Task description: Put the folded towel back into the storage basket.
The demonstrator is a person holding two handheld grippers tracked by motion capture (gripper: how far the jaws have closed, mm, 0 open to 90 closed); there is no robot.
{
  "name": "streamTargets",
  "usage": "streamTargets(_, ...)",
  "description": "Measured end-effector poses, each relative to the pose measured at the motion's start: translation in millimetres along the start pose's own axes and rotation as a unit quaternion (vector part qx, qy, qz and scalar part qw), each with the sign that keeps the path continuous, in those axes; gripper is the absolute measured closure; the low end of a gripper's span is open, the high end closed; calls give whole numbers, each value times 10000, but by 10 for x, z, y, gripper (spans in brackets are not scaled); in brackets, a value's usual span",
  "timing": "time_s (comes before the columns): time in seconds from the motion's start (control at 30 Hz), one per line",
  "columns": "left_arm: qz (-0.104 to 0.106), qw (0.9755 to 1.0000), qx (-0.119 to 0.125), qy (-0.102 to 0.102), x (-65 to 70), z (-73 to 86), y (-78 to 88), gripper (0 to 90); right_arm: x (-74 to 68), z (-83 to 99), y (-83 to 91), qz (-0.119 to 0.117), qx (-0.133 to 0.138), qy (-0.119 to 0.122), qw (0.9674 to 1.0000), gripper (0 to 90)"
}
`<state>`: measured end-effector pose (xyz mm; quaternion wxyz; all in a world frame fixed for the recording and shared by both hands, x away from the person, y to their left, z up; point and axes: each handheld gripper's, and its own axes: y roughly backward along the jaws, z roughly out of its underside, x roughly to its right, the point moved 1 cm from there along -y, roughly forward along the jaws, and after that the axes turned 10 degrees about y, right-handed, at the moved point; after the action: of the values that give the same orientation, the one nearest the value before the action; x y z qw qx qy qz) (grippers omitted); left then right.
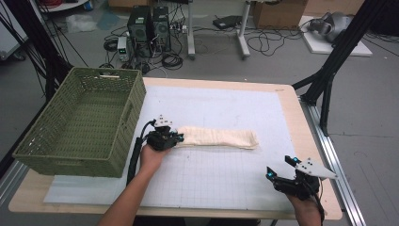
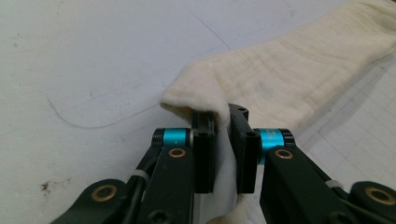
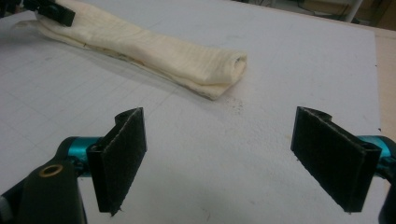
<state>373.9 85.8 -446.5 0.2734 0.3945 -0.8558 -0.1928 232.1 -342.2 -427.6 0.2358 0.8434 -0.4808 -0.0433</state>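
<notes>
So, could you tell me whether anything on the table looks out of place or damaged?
Nothing stands out. The folded cream cloth lies flat on the white mat, its end pinched by the left gripper. The green basket sits upright and intact.

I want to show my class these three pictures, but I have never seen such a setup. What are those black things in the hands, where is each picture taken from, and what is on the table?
A person holds a two-jaw grasping tool in each hand. One picture looks down from above the table. The other two come from cameras riding on each tool, looking along its black jaws. On the white mat lie a folded cream cloth and a green woven basket. The left tool is pinched shut on one end of the cloth. The right tool stands open with nothing between its jaws, apart from the cloth.
</notes>
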Motion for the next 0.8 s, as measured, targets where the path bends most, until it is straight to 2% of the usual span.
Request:
streamTargets(0.23, 105, 9999, 98, -18, 12, 49, 53, 804, 22, -42, -54, 34, 17, -174, 9998, 152)
streamTargets(0.33, 106, 9999, 95, -24, 6, 59, 56, 803, 26, -78, -108, 27, 4, -124, 9999, 152)
streamTargets(0.53, 104, 9999, 108, -42, 4, 54, 64, 803, 32, -186, -283, -44, -62, -33, 10000, 153)
streamTargets(0.6, 113, 9999, 106, -76, 5, 54, 67, 803, 40, -227, -337, -151, -1, -175, 9997, 153)
streamTargets(0.73, 114, 9998, 117, -65, 0, 54, 65, 802, 54, -303, -472, -182, -30, -128, 9997, 159)
streamTargets(0.8, 116, 9998, 106, -81, -1, 55, 66, 802, 89, -313, -574, -146, -110, -196, 9996, 169)
